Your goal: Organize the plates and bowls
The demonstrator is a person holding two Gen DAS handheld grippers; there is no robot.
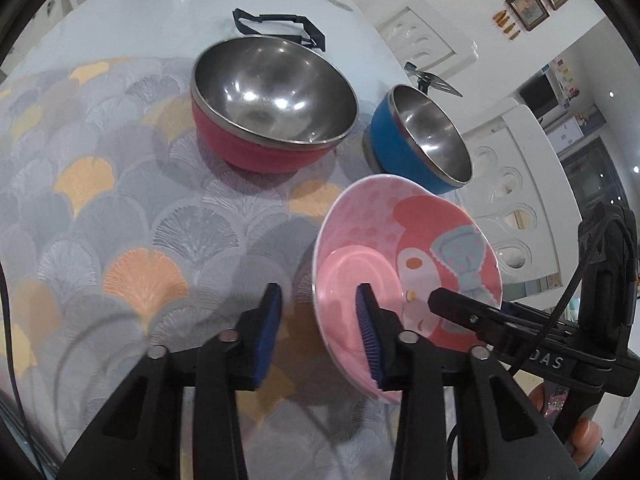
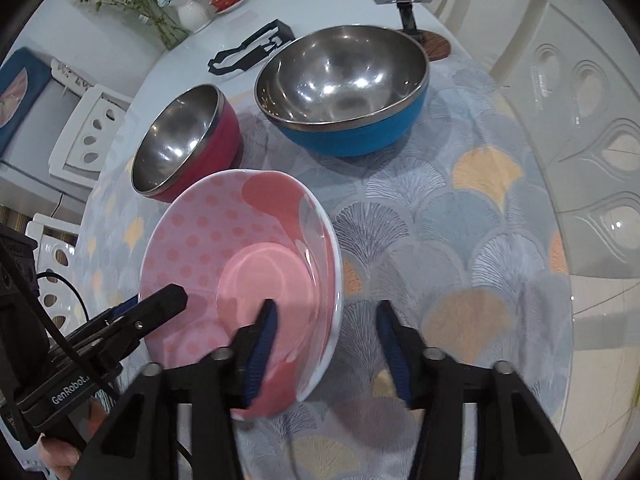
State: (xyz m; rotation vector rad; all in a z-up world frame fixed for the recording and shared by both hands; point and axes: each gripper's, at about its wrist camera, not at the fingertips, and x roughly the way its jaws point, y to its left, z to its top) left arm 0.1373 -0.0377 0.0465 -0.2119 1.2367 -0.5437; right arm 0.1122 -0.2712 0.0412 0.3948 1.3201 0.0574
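A pink cartoon-print bowl point(image 1: 404, 256) point(image 2: 240, 264) sits near the table's front edge on a fan-patterned cloth point(image 1: 120, 208). My left gripper point(image 1: 320, 328) is open, straddling the bowl's left rim, one finger inside and one outside. My right gripper point(image 2: 326, 348) is open, straddling the opposite rim the same way. Each gripper shows in the other's view: the right one point(image 1: 472, 316), the left one point(image 2: 152, 308). A red steel-lined bowl point(image 1: 272, 104) point(image 2: 184, 140) and a blue steel-lined bowl point(image 1: 420, 136) point(image 2: 344, 88) stand farther back.
A black plastic frame point(image 1: 280, 26) point(image 2: 248, 52) lies behind the bowls. A small black stand point(image 2: 404, 8) on a round coaster and a vase of flowers point(image 2: 160, 4) are at the back. White chairs point(image 1: 508, 168) surround the table.
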